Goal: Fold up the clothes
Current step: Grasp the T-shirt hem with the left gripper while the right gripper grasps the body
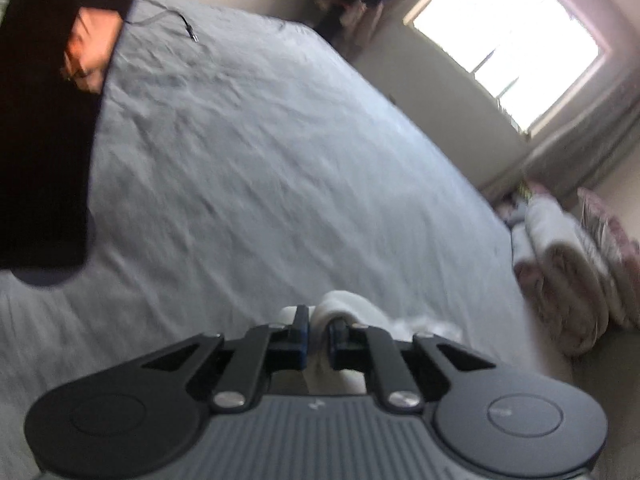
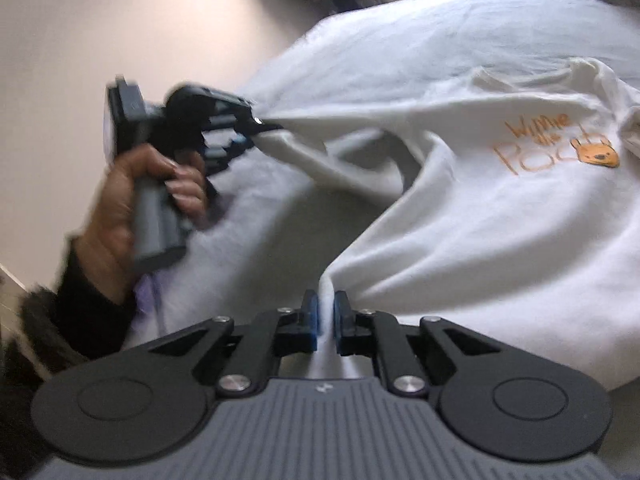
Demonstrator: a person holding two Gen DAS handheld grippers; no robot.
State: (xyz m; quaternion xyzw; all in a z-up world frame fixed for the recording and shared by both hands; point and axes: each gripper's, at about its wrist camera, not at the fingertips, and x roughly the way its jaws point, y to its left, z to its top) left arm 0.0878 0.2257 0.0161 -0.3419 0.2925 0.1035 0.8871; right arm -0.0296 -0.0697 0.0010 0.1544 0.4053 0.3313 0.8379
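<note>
Bed: one (image 1: 280, 160), grey sheet, wrinkled.
Shirt: one white sweatshirt (image 2: 480, 220) spread on the bed, orange print up.
Grippers: two. Right gripper (image 2: 326, 312) nips the near edge; left gripper (image 2: 264, 128) nips another edge, pulled taut.
Hand: left hand (image 2: 132, 200) wrapped round the handle.

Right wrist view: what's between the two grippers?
Only the white shirt, stretched from left gripper to right gripper, above the grey bedsheet.

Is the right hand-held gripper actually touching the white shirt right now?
Touching. The right wrist view shows a pinched fold of the white shirt running between the closed fingers of the right hand-held gripper, blue pads pressing it on both sides.
</note>
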